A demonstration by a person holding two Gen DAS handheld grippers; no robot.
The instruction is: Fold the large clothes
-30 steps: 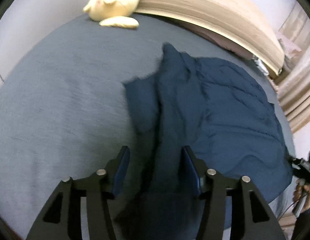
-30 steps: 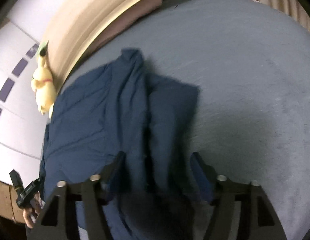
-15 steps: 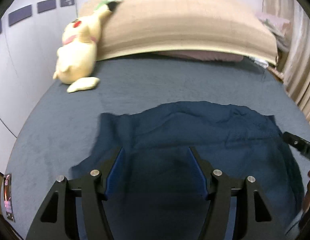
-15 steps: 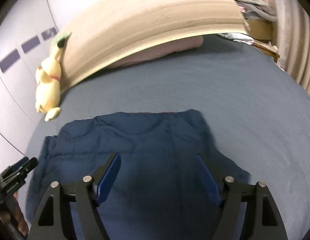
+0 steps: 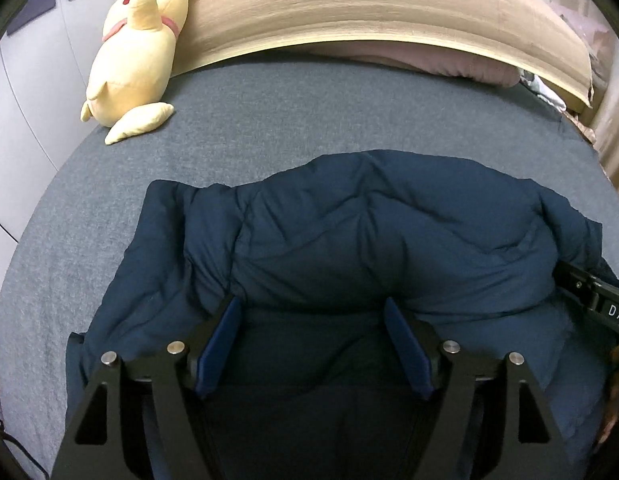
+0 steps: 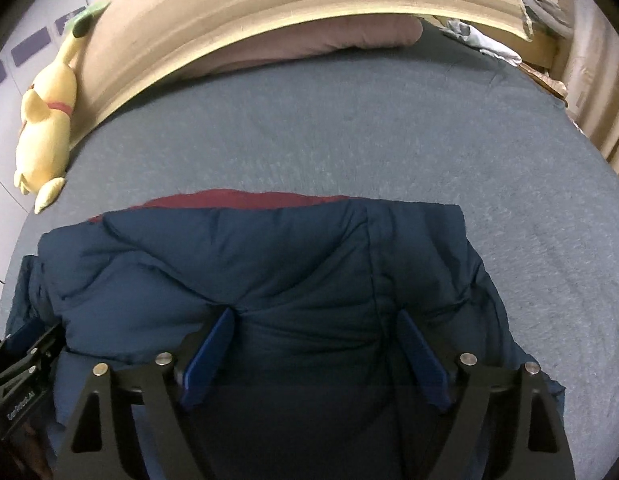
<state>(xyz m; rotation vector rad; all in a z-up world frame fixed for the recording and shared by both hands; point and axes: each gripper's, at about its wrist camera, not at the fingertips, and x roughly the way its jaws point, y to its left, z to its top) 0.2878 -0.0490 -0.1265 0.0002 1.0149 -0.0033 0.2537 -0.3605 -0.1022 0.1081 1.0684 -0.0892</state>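
The jacket (image 5: 389, 240) is matt navy quilted cloth, puffy and creased, with dark red lining at its far edge. The bed (image 5: 269, 112) wears nubbly grey cloth. The plush toy (image 5: 137, 48) is soft yellow fleece. The headboard (image 5: 369, 4) looks like pale grained wood.

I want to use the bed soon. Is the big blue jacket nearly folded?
Partly. The navy jacket already lies doubled over on the grey bed, its red lining peeking out at the far edge. The left gripper and right gripper have just been opening, and neither is pinching the jacket. It looks puffy and wide, so probably another fold and some smoothing remain.
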